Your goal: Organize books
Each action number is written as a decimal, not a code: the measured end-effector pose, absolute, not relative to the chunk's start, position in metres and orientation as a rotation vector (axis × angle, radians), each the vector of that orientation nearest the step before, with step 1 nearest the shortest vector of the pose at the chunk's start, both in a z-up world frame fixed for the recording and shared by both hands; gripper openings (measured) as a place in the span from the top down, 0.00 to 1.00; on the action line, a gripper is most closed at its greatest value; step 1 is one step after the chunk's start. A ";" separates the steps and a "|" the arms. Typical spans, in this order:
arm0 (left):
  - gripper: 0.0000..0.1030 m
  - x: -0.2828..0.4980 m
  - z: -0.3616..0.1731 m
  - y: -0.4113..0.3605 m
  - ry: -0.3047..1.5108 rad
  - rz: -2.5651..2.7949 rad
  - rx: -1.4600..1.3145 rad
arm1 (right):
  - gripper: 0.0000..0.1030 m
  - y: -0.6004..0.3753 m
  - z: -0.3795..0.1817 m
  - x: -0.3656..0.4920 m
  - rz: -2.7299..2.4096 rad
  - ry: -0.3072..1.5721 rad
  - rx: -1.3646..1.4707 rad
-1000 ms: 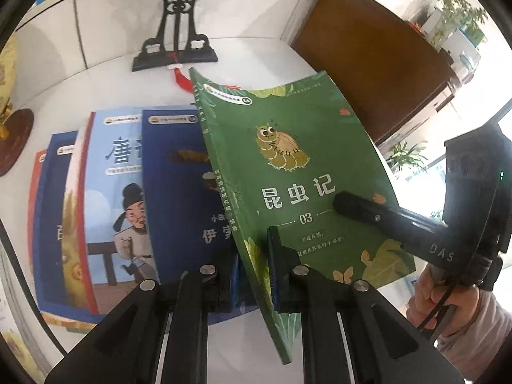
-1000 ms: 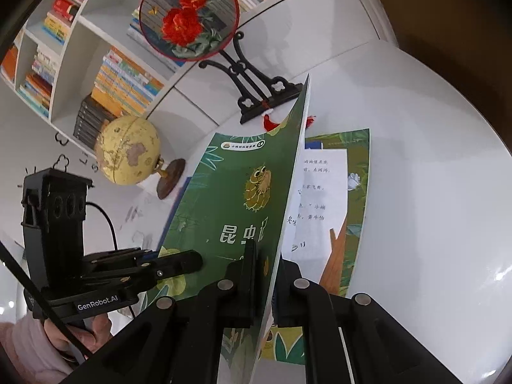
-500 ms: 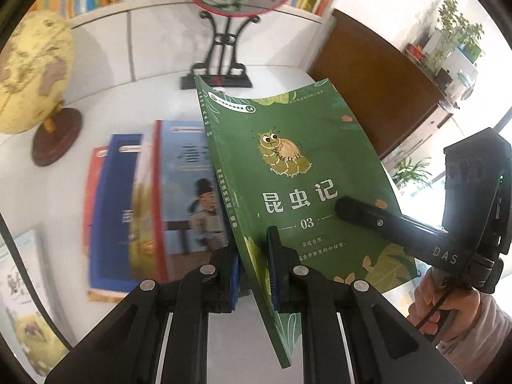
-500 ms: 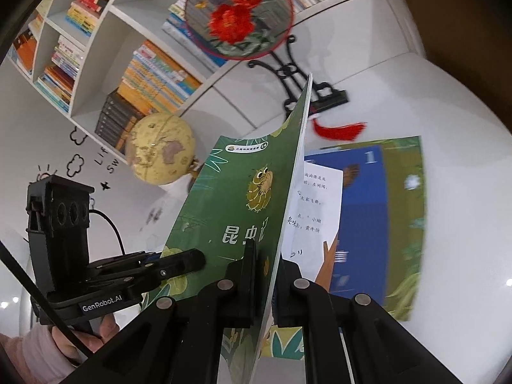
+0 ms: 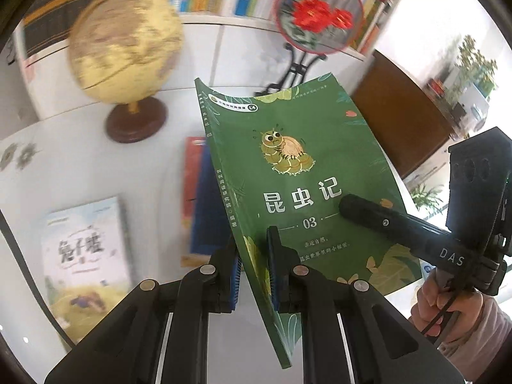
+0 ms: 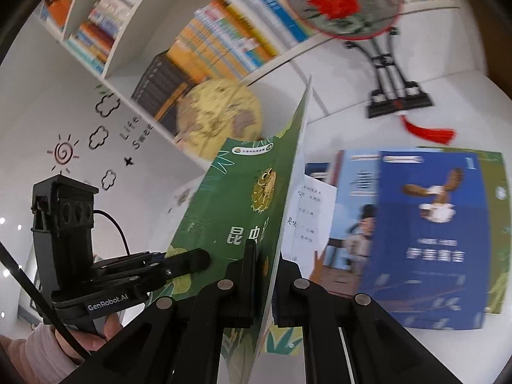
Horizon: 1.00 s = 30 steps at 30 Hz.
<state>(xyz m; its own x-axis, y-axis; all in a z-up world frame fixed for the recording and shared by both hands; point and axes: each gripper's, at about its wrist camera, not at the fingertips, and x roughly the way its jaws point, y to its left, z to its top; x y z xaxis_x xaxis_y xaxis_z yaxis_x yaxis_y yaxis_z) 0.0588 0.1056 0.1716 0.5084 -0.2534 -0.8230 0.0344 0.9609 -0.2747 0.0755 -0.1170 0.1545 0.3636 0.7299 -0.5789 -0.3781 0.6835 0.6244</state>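
A: Where is the green book?

B: Off the surface, held tilted in the air by both grippers. The left gripper has its jaws clamped narrow on the lower edge near the spine, and the right gripper pinches the same lower edge further along the cover.

A: And the other books?

B: A blue book with a bird on its cover lies flat on the surface, on top of a light-blue book and others, near the red tassel of the fan stand. A pale book lies apart towards the surface's near left edge, in front of the globe.

A: Behind that?

B: Shelves of upright books, blurred.
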 end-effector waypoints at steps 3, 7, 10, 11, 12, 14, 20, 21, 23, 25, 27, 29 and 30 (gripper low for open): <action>0.89 0.049 0.171 0.128 1.020 -0.155 -0.242 | 0.93 -0.088 0.160 0.071 0.765 0.957 0.401; 0.89 0.035 0.168 0.158 1.022 -0.133 -0.264 | 0.93 -0.055 0.164 0.067 0.787 0.964 0.374; 0.89 0.023 0.166 0.178 1.021 -0.121 -0.277 | 0.93 -0.030 0.163 0.062 0.806 0.978 0.356; 0.89 0.021 0.166 0.183 1.020 -0.116 -0.278 | 0.93 -0.022 0.163 0.062 0.809 0.981 0.351; 0.89 0.018 0.165 0.189 1.021 -0.112 -0.281 | 0.93 -0.016 0.163 0.060 0.814 0.982 0.347; 0.89 0.014 0.164 0.202 1.022 -0.104 -0.291 | 0.93 -0.002 0.162 0.058 0.822 0.989 0.342; 0.88 0.003 0.163 0.231 1.016 -0.085 -0.322 | 0.93 0.032 0.164 0.054 0.845 1.001 0.315; 0.88 0.002 0.162 0.235 1.017 -0.083 -0.329 | 0.93 0.038 0.165 0.053 0.849 1.003 0.309; 0.88 -0.002 0.159 0.245 1.020 -0.074 -0.346 | 0.93 0.049 0.164 0.053 0.857 1.013 0.297; 0.88 -0.007 0.156 0.253 1.021 -0.057 -0.348 | 0.93 0.058 0.162 0.053 0.859 1.028 0.290; 0.88 -0.010 0.155 0.259 1.021 -0.041 -0.335 | 0.93 0.069 0.159 0.052 0.861 1.046 0.274; 0.88 -0.013 0.152 0.268 1.026 -0.032 -0.349 | 0.93 0.082 0.157 0.049 0.872 1.058 0.256; 0.88 -0.015 0.149 0.274 1.029 -0.026 -0.363 | 0.93 0.087 0.156 0.048 0.874 1.062 0.247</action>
<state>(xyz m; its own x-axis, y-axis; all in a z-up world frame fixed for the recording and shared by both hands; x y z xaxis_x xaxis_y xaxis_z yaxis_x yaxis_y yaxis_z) -0.0146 0.2742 0.1486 0.5204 -0.1898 -0.8326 -0.1477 0.9403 -0.3067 0.0483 0.0867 0.1555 0.1985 0.7272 -0.6571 -0.5046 0.6506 0.5676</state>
